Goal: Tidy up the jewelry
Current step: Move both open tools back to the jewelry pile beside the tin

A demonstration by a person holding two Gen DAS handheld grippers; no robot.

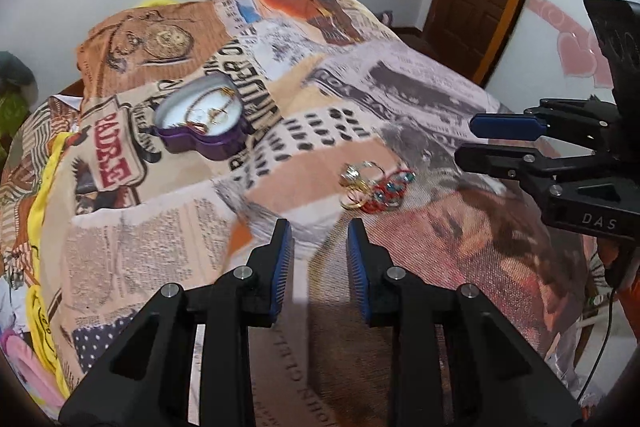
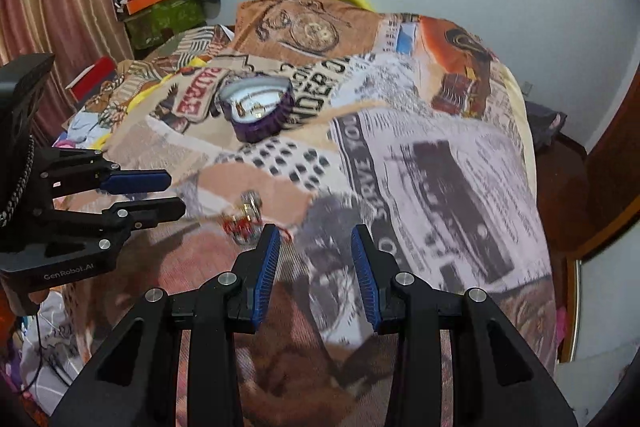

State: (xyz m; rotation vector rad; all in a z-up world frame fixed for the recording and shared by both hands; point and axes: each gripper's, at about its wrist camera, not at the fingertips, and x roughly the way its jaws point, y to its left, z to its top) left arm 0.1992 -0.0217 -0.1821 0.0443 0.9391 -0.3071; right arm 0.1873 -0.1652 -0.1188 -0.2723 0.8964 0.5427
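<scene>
Fingers point(image 1: 282, 259) of the left gripper point(image 1: 318, 261) parted, nothing between them. Left wrist view: purple heart-shaped box point(image 1: 204, 123), lid off, sits on the bed point(image 1: 420, 95) and holds gold chains on a white lining. Jewelry pile point(image 1: 370, 189) — gold rings, red and blue pieces — lies on the cover beyond the fingertips; right gripper point(image 1: 466, 139) hovers nearby.

Right wrist view: right gripper's own fingers point(image 2: 366, 267) spread apart, empty. Pile is blurred, partly hidden behind one finger; box contents hard to make out.
</scene>
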